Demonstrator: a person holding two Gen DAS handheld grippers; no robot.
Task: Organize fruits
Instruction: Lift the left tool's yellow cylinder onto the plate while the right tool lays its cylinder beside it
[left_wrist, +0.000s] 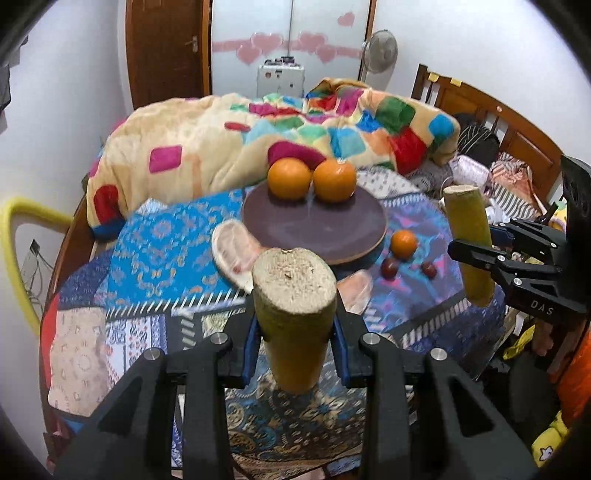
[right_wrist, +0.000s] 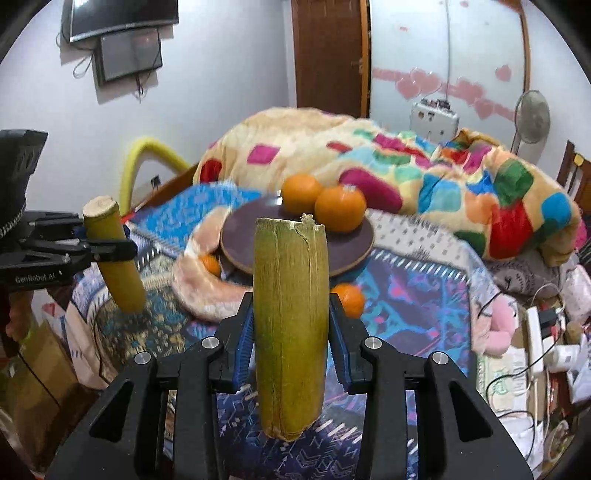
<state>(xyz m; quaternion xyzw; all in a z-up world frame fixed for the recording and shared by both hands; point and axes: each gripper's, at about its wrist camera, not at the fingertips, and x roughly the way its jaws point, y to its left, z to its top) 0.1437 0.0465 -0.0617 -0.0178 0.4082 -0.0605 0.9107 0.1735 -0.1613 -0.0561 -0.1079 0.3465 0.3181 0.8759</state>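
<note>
Currently you hold one sugarcane piece (left_wrist: 295, 314) clamped in the left gripper (left_wrist: 295, 354) and another (right_wrist: 290, 332) in the right gripper (right_wrist: 291, 354), while two oranges (left_wrist: 312, 179) sit on the plate (left_wrist: 314, 229) at frame centre and a small orange (left_wrist: 403, 243) and seemingly two dark fruits (left_wrist: 389, 267) remain off it.

My left gripper (left_wrist: 295, 332) is pitched down, blue pads clamped on both flanks of a yellow-green stalk piece (left_wrist: 293, 310) standing upright between them. My right gripper (right_wrist: 291, 339) tilts down too, pinching a second stalk piece (right_wrist: 291, 332). From my left camera, the right claw sits at three o'clock
</note>
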